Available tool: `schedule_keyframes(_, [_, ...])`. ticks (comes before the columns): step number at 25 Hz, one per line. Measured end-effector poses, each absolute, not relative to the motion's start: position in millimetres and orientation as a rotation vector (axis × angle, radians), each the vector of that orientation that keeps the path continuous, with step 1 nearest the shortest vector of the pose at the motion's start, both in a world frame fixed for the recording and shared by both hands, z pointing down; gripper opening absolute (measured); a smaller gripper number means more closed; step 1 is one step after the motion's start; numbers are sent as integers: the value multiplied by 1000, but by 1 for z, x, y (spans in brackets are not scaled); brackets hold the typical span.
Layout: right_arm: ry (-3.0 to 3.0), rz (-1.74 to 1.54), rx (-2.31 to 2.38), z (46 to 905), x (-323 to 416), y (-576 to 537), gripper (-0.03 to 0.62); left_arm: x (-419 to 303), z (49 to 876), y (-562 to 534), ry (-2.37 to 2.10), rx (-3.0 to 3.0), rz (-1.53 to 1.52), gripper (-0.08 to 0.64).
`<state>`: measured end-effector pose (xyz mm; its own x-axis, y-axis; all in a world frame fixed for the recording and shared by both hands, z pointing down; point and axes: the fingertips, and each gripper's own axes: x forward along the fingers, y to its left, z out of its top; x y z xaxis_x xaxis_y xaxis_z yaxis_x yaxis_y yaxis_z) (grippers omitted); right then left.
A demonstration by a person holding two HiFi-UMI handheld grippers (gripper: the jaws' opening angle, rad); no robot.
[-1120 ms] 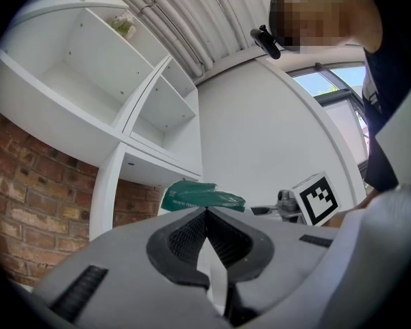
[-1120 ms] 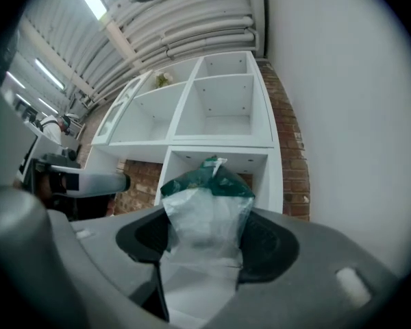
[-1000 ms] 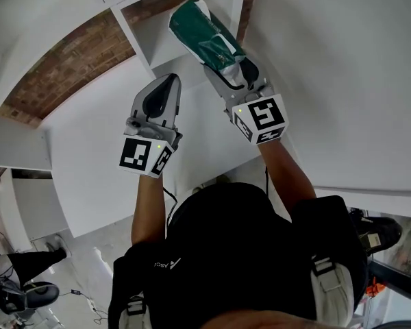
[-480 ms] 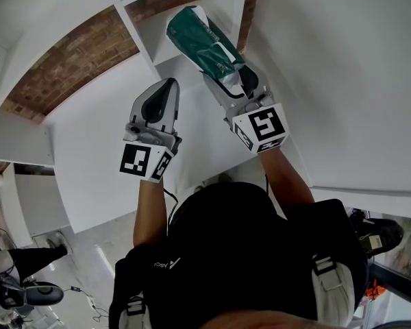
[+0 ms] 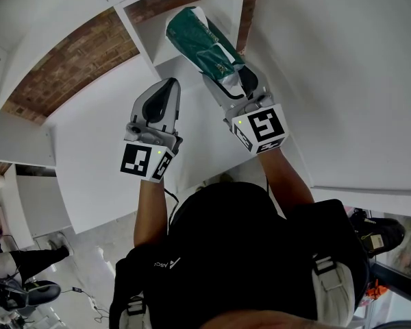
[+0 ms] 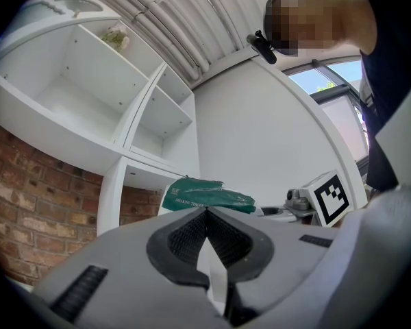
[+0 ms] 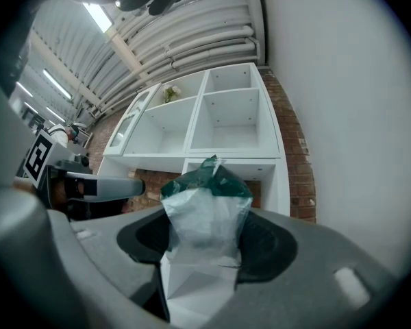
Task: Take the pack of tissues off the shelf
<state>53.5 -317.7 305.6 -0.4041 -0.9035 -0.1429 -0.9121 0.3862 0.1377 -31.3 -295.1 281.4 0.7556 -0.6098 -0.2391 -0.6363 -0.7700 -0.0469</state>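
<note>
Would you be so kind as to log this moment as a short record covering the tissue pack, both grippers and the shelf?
tissue pack: green and white, held by one end, in front of the shelf
right gripper: shut on the tissue pack
left gripper: shut, nothing between its jaws, beside the right gripper
shelf: white open compartments
brick wall: shows behind the shelf

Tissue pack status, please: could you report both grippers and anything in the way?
Right gripper shut on tissue pack. Left gripper shut, empty. Pack held before shelf. Nothing visible in the way.
</note>
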Motion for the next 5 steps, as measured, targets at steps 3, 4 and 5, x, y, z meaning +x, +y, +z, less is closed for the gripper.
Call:
schedule_keyframes(3, [2577, 294, -1695, 307, 55, -319, 272, -31, 281, -296, 1006, -2825, 319, -2])
schedule_keyframes(4, [2577, 290, -1698, 308, 55, -320, 272, -31, 281, -297, 1006, -2826, 320, -2])
schedule_keyframes(5, [2577, 286, -1700, 309, 56, -320, 272, -31, 281, -297, 1006, -2826, 320, -2])
